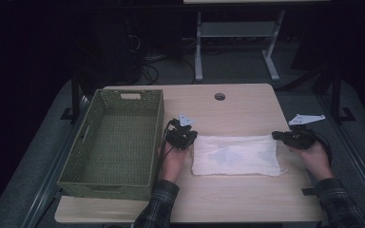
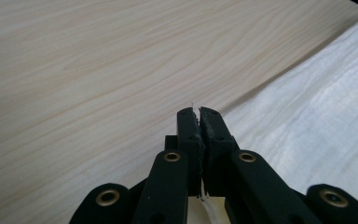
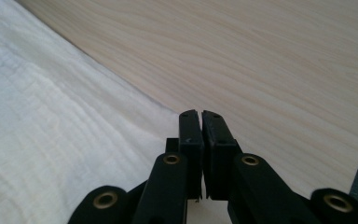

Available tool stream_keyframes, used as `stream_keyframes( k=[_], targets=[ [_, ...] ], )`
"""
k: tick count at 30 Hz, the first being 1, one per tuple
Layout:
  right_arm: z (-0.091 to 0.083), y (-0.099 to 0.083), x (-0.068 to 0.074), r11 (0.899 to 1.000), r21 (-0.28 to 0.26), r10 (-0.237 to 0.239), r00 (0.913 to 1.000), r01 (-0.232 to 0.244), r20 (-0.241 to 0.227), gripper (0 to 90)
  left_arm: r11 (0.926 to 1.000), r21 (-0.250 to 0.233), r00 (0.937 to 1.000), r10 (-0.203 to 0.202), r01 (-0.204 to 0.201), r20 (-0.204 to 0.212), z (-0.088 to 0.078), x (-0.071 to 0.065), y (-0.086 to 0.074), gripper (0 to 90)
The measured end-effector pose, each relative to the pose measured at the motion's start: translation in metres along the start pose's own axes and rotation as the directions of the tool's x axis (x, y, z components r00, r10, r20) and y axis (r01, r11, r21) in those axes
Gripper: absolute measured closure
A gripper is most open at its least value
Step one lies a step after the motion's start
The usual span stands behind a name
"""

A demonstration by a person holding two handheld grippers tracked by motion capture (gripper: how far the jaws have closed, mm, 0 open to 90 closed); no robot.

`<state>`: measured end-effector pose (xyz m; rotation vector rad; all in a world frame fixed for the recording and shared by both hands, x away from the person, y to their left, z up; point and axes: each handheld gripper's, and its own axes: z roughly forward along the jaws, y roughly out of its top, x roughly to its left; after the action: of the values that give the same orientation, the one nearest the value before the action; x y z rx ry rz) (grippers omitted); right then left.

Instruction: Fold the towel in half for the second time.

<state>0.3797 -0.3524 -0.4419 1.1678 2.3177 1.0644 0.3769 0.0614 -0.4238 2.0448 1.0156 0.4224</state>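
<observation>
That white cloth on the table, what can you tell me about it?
The white cloth is a soft, slightly crinkled woven fabric, folded into a wide rectangle with a faint grey smudge near its middle. It lies flat on the pale wooden table, to the right of the green woven basket and apart from it. The left gripper sits at its left end and the right gripper at its right end, both with jaws shut. In the left gripper view, thin white threads show between the jaws, so it seems to pinch the edge.

We see a dark room, a grey floor (image 1: 237,66), and white table legs (image 1: 198,52) behind our wooden bench (image 1: 247,102).
</observation>
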Motion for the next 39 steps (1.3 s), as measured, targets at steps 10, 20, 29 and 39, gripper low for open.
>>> stream_keyframes(
  k=[10, 20, 29, 39],
  targets=[
    [-0.025, -0.008, 0.016, 0.999, -0.024, -0.023, 0.9997, 0.023, -0.011, 86.7, 0.9991, -0.035, 0.9997, 0.022, -0.022, 0.014, -0.022, -0.011, -0.007, 87.5],
    [-0.035, -0.024, 0.031, 0.999, 0.001, -0.039, 0.9987, 0.039, -0.034, 86.5, 0.9981, -0.027, 0.9984, 0.056, -0.056, 0.007, -0.034, -0.026, -0.022, 87.5],
    [-0.042, -0.037, 0.042, 0.998, 0.03, -0.056, 0.9973, 0.057, -0.048, 86.5, 0.9963, 0.0, 0.9963, 0.086, -0.086, 0.0, -0.041, -0.038, -0.033, 87.4],
    [-0.046, -0.045, 0.05, 0.997, 0.05, -0.062, 0.9961, 0.066, -0.063, 86.4, 0.9951, 0.044, 0.9961, 0.088, -0.088, 0.012, -0.041, -0.045, -0.049, 87.2]
  ],
)
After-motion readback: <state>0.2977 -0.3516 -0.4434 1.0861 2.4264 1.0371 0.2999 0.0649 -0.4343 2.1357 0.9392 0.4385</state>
